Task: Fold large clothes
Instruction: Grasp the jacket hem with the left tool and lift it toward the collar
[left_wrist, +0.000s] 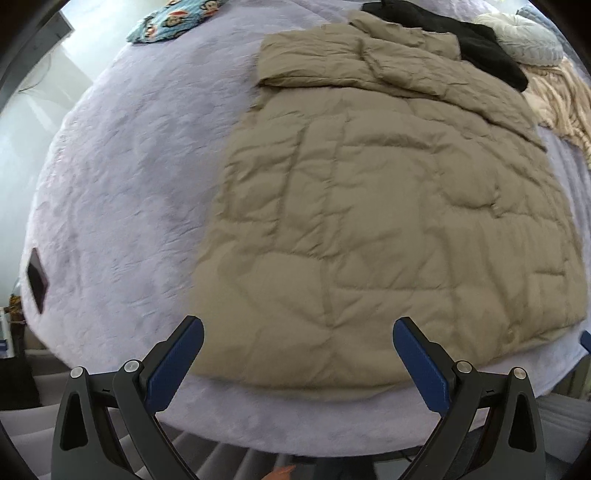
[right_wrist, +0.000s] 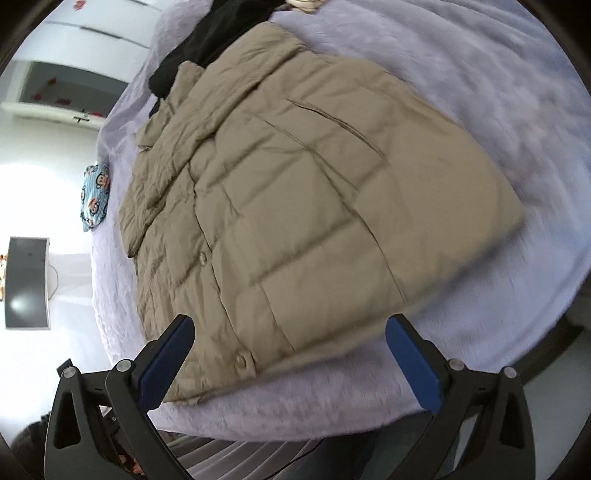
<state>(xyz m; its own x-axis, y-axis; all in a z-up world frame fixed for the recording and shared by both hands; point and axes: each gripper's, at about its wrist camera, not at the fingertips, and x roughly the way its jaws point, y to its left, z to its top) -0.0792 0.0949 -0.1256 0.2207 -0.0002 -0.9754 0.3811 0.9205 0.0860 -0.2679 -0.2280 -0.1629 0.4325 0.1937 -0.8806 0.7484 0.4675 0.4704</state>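
Observation:
A large tan quilted puffer jacket (left_wrist: 388, 206) lies flat on a lilac fleece bed cover (left_wrist: 122, 177), its sleeves folded across near the collar end. In the right wrist view the same jacket (right_wrist: 295, 206) shows its snap-button front and a slanted pocket. My left gripper (left_wrist: 299, 328) hovers above the jacket's near hem, jaws wide apart, nothing between the blue pads (left_wrist: 177, 365). My right gripper (right_wrist: 290, 328) hangs over the hem corner with the snaps, also open and holding nothing.
A black garment (left_wrist: 480, 44) lies by the collar, with a beige fringed throw (left_wrist: 557, 99) and a pale knit pillow (left_wrist: 528, 37) beside it. A blue cartoon-print cloth (left_wrist: 173, 18) sits at the far edge. A dark phone (left_wrist: 37, 280) rests at the left edge.

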